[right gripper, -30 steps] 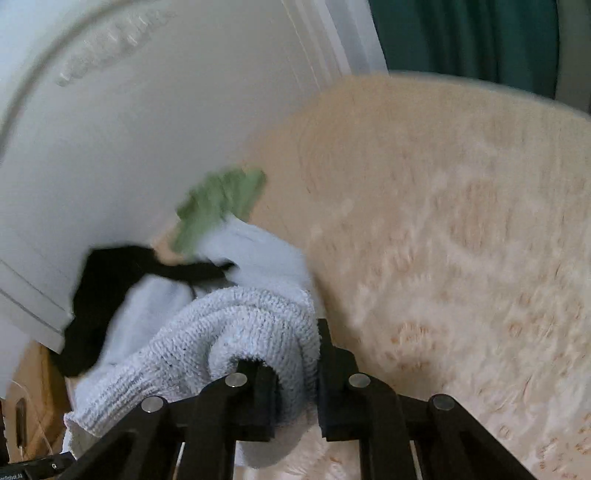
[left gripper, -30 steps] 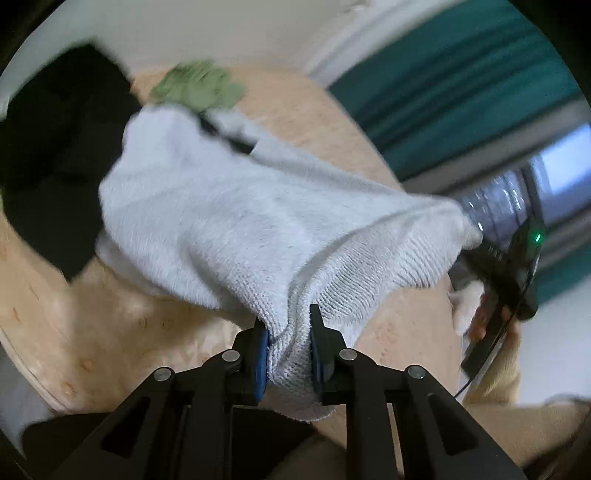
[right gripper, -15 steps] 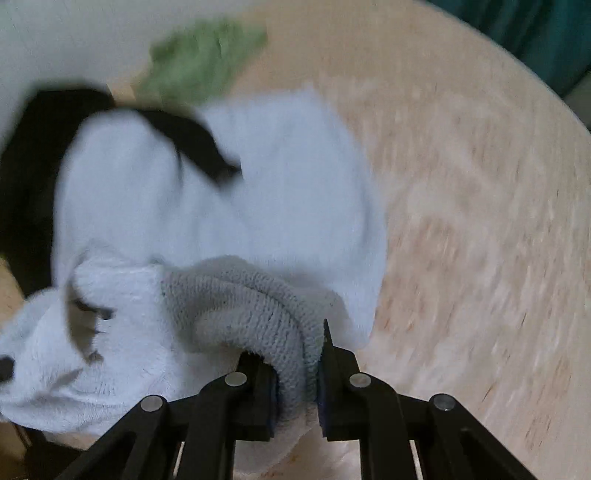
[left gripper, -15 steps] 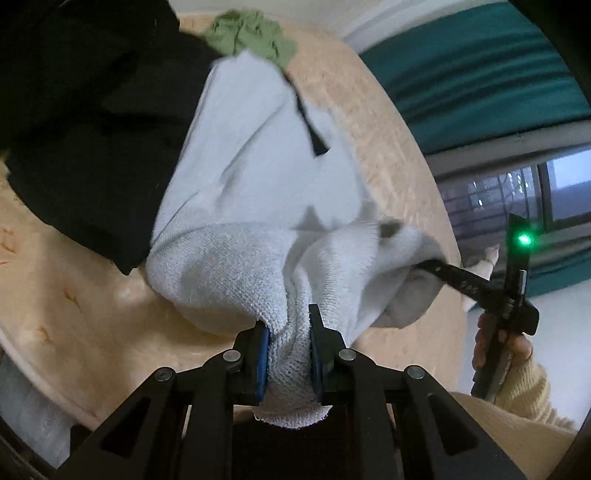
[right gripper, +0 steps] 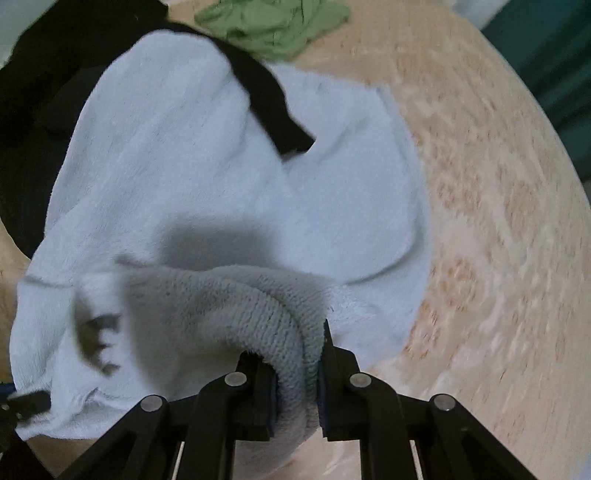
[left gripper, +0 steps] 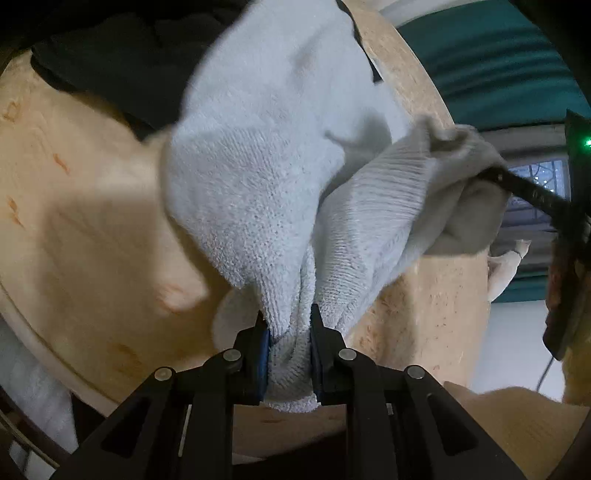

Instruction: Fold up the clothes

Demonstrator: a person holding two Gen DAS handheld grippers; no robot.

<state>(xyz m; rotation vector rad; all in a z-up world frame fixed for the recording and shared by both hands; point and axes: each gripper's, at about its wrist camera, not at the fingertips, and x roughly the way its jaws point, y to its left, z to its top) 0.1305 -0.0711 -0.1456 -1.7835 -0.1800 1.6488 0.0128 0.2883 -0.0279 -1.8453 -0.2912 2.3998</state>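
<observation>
Jaws of the left gripper [left gripper: 289, 345] are clamped on a bunched edge of a pale blue-white knitted garment [left gripper: 266, 155], the cloth squeezed between the blue pads at the near edge of the left wrist view. Jaws of the right gripper [right gripper: 297, 373] pinch a thick rolled fold of the same garment [right gripper: 229, 184], the knit curling over the left finger. From both grips the garment spreads away over a round, light wooden desk [right gripper: 498, 221], its far part lying flat on the wood. In the left wrist view the right gripper [left gripper: 496, 177] shows at the right edge, holding the other corner above the desk rim. A black strap [right gripper: 269, 107] lies across the garment's far part. Beyond, dark black clothing [right gripper: 40, 74] is heaped at the left, and a crumpled green cloth [right gripper: 273, 22] sits at the far edge.
</observation>
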